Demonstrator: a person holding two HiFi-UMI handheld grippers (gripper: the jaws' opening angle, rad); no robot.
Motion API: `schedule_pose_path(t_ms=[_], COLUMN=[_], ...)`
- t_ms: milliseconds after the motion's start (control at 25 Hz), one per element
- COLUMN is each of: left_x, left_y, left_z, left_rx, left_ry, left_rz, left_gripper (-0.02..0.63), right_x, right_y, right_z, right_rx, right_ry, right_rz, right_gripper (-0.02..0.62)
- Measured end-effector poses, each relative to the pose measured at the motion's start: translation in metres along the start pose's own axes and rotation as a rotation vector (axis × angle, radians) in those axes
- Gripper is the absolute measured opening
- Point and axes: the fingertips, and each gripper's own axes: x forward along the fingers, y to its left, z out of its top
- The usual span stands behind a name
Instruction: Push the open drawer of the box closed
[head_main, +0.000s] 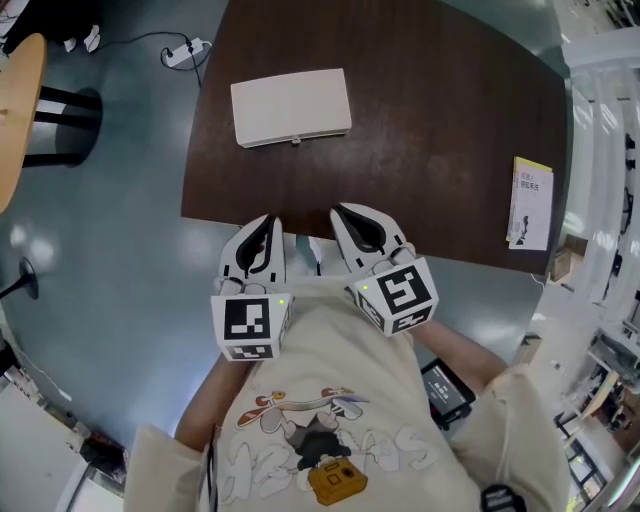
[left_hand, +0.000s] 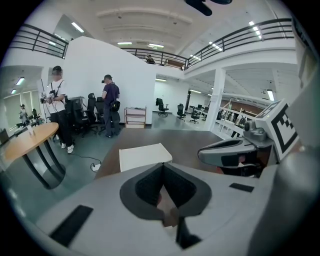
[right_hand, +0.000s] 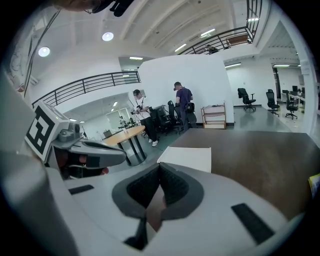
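Observation:
A flat white box (head_main: 291, 106) lies on the dark brown table (head_main: 440, 130), toward its far left, with a small knob (head_main: 296, 141) on its near side. No drawer visibly sticks out of it. My left gripper (head_main: 262, 222) and right gripper (head_main: 345, 213) hover side by side over the table's near edge, well short of the box. Both are shut with nothing between the jaws. In the left gripper view the box (left_hand: 145, 156) lies beyond the touching tips of the left gripper (left_hand: 162, 165). In the right gripper view the box (right_hand: 186, 159) lies ahead of the right gripper (right_hand: 160, 166).
A yellow-and-white booklet (head_main: 531, 203) rests at the table's right edge. A round wooden table (head_main: 15, 110) stands to the left, and a power strip (head_main: 185, 50) lies on the floor. Two people (left_hand: 57, 107) stand among office chairs far behind.

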Motion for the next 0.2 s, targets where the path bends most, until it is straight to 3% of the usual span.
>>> schedule_pose_path(t_ms=[200], left_x=[-0.012], left_y=[0.002], left_z=[-0.010], left_rx=[-0.008], left_ry=[0.015], left_rz=[0.009], left_gripper=[0.006], right_x=[-0.006], right_y=[0.014], right_z=[-0.007], right_rx=[0.001], right_ry=[0.011], right_rz=[0.008], right_gripper=[0.006])
